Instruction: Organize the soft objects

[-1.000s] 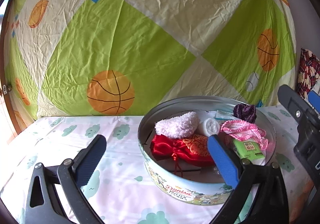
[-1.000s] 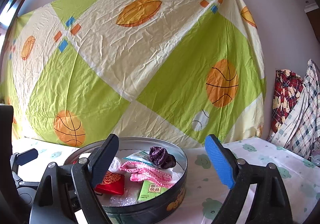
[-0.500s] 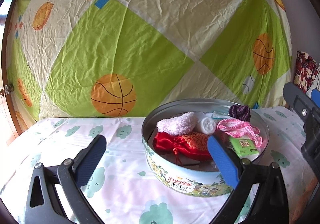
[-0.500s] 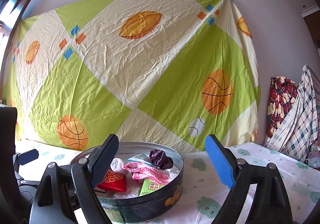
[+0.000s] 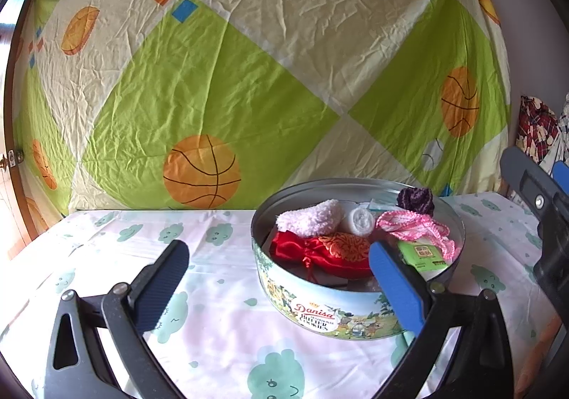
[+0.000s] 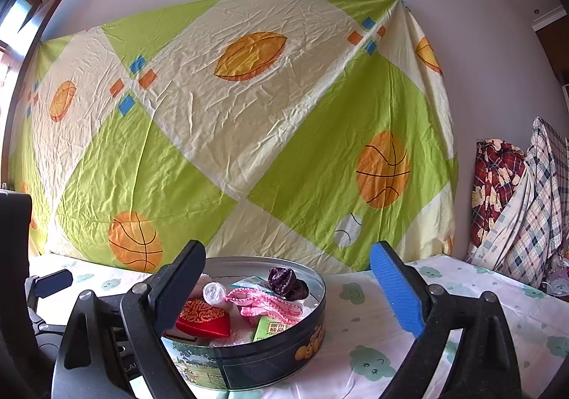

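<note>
The soft things sit together in a round cookie tin (image 5: 330, 317) that stands on a table cover (image 5: 213, 327) printed with little green clouds, in front of a green and cream sheet (image 5: 249, 78) with basketballs hung on the wall behind the tin. Inside the tin, a fluffy pink sock (image 5: 311, 219) lies at the back on the left, with a white roll (image 5: 361, 221) touching its right end. A red drawstring pouch (image 5: 320, 255) with orange embroidery lies in front of the sock. Right of the roll is a pink crocheted piece (image 5: 412, 226), and a dark purple scrunchie (image 5: 416, 198) sits behind it against the tin's far wall. A green packet (image 5: 421, 253) lies in front of the crocheted piece.

The left gripper (image 5: 281, 267) is held low and level, pointing at the tin's near left wall; its fingers are spread wide and hold nothing, the blue one overlapping the tin's near rim in the view. The right gripper (image 6: 288, 278) is held level at the tin's right side, also spread wide and empty, its black finger in front of the tin's left part and its blue finger out over the table cover to the right of the tin. Plaid cloths (image 6: 526, 206) hang further right.
</note>
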Available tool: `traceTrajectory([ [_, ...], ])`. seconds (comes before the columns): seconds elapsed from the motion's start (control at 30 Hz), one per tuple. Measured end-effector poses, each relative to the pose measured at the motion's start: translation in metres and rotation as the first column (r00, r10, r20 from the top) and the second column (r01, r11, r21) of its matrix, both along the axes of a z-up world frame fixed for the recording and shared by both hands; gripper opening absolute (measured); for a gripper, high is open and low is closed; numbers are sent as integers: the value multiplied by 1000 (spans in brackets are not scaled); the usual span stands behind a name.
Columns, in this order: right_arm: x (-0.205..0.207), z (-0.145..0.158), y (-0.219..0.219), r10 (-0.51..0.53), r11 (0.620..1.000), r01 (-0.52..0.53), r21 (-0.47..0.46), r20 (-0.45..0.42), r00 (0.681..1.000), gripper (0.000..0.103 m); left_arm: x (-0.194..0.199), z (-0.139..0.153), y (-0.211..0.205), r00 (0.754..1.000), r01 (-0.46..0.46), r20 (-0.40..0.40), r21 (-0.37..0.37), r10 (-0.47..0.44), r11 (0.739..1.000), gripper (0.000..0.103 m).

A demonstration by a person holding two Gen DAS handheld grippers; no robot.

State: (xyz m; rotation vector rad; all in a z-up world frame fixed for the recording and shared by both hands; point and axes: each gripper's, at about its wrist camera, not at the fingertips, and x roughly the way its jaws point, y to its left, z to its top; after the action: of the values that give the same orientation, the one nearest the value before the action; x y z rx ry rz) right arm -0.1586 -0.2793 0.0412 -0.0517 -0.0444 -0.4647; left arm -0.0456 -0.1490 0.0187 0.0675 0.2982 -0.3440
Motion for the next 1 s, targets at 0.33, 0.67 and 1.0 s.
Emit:
traceTrajectory([
  [0.33, -2, 0, -1, -6, 1000, 6, 0, 7, 1000, 96, -1, 0, 1, 1000, -22, 1, -9, 22, 1000, 103],
  [0.67, -7, 2, 3, -15, 1000, 16, -23, 25, 1000, 97, -1, -1, 2, 999, -39, -3, -2, 39, 999, 103],
  [1.0, -6, 2, 4, -17, 999, 18, -31, 22, 1000, 98, 0, -2, 0, 998, -65, -6, 15, 65, 998, 103],
])
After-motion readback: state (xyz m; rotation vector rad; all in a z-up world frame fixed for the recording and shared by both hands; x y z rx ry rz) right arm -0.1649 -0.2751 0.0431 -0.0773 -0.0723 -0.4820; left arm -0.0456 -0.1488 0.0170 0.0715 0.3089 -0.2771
